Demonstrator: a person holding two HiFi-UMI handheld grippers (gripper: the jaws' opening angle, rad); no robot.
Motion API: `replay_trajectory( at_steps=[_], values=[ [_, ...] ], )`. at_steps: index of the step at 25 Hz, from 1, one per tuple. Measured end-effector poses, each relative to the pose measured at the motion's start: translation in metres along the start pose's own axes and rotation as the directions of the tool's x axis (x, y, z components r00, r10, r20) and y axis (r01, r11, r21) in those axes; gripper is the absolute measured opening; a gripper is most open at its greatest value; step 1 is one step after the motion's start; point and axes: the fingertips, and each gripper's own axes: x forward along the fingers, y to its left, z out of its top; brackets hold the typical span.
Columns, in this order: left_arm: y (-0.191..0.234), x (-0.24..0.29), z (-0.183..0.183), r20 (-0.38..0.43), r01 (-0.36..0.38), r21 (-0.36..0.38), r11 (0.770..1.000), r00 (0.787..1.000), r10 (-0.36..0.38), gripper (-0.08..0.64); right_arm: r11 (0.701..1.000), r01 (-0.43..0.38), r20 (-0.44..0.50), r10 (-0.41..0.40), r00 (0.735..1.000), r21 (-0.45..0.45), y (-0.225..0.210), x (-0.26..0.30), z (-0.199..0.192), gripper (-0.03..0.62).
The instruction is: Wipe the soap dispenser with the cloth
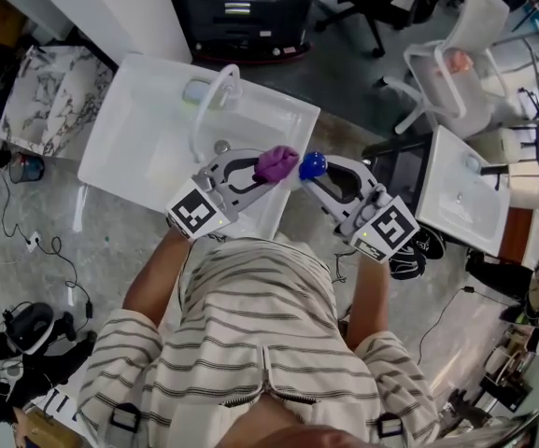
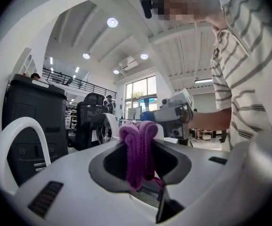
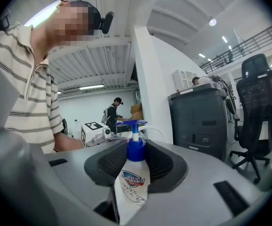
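— So, how many of each thing?
— One soap dispenser (image 3: 132, 178) and one purple cloth (image 2: 139, 147). There are two claws, one in each hand. Further out stand two white sinks. The nearer sink (image 1: 129, 147) is just ahead of the person and has a curved white faucet (image 1: 196, 119). The other sink (image 1: 456, 203) is off to the right.

— Where is the dispenser, and which way does it lie?
— It is up in the air in front of the person's striped shirt (image 1: 250, 334), over the near corner of the nearer sink. Its long axis runs along the right claw (image 1: 318, 177). The white body sits back between the jaws and the blue pump end sticks out past the tips. In the head view that blue end points across toward the cloth.

— And that claw's grip?
— Its jaws stand partly apart, clamped on the white body just below the blue collar.

— The other one?
— The left claw (image 1: 262, 174) has its jaws close together, pinching the bunched cloth. The cloth's folds loop over and bulge past the tips.

— Do cloth and pump touch?
— They sit just beside each other, tip facing tip. I cannot tell whether they actually meet.
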Motion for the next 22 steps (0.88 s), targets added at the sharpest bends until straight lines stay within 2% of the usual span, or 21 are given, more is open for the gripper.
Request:
replay_trajectory(
  at_steps=[6,14,22],
  values=[
    [-0.004,0.002,0.004,-0.001,0.073,0.025,0.997,0.997,-0.073,0.120,0.996,-0.086,0.021,0.086,0.996,-0.003,0.013,-0.002,0.004,0.133],
    [-0.010,0.006,0.003,-0.001,0.133,0.010,0.991,0.991,-0.133,0.120,0.986,-0.170,0.045,0.169,0.985,0.004,0.028,-0.005,0.010,0.133],
    [-0.018,0.010,-0.010,-0.025,0.228,-0.020,0.973,0.973,-0.229,0.120,0.965,-0.259,0.080,0.256,0.963,0.037,0.041,-0.006,0.012,0.133]
  ],
)
